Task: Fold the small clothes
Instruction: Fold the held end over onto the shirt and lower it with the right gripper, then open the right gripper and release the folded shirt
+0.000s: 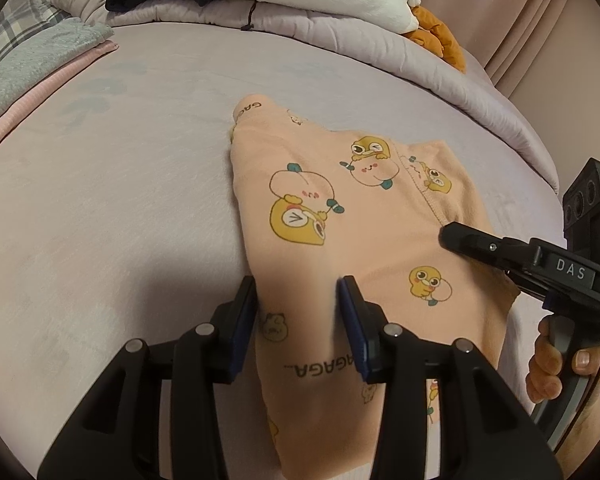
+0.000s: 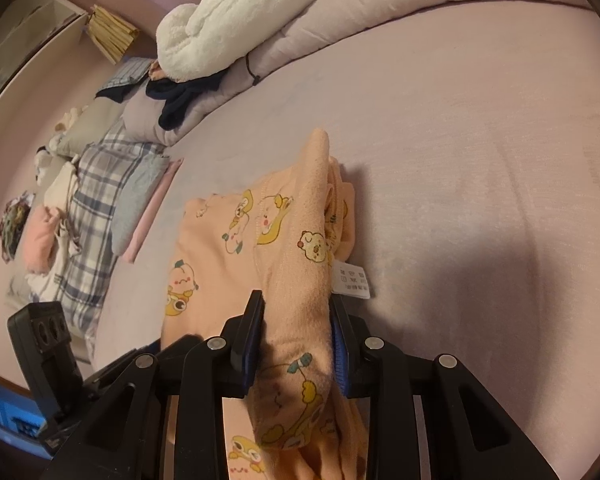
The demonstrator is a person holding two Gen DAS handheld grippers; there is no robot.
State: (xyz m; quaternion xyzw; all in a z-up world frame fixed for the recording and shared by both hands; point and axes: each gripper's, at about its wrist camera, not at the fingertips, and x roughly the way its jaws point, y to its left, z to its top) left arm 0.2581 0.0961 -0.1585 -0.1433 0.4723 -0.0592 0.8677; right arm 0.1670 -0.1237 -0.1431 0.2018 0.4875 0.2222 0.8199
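Left claw straddles the near-left edge of the peach garment lying on the bed sheet; cloth sits between its fingers, gap partway open, and I can't tell whether the pads bite. Garment's long axis runs straight away from both claws, the bulk ahead and to the right of the left one. Right claw is clamped narrow on a raised fold along the garment's right edge, care label just ahead-right of it, body of the cloth ahead-left. Both are at the near end; the right one has the surer hold, so my guess is it leads the fold.
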